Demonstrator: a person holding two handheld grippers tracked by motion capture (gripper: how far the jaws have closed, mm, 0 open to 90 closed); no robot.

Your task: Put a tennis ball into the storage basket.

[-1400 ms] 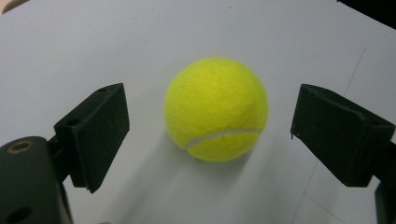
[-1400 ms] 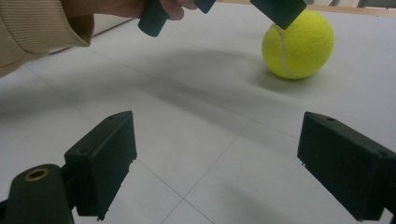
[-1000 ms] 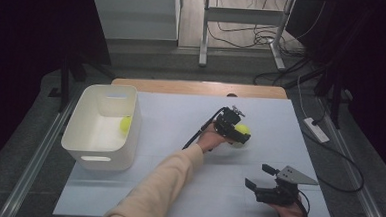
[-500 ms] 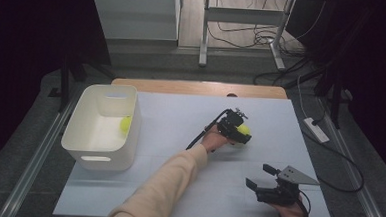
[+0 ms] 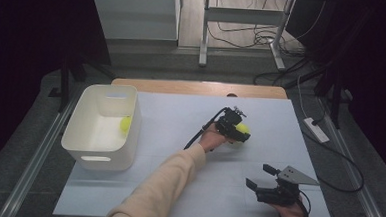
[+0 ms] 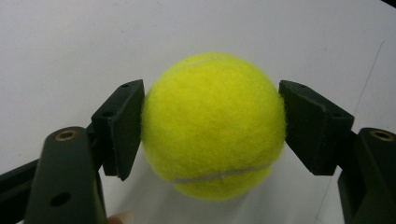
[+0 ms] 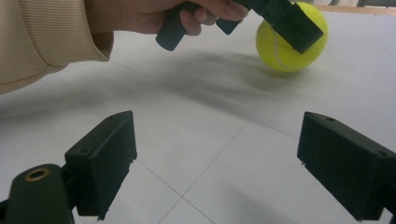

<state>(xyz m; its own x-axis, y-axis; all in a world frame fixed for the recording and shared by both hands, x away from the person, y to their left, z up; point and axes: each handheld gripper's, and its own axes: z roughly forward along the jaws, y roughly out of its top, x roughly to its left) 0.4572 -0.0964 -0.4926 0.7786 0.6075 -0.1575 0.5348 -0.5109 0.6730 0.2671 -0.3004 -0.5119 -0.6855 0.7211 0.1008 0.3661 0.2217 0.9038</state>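
Yellow felt fills the left gripper (image 6: 212, 126): its jaws have just been closing and now clamp the tennis ball (image 6: 214, 125), seemingly still on the table (image 5: 180, 118), right of centre. Lift straight up, then carry left to the white bin (image 5: 82, 132). The right gripper (image 5: 263, 178) waits open, near right.

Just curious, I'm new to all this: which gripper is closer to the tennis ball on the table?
Left. The left gripper is clamped on the tennis ball; the right gripper waits open, apart from it, nearer the person.
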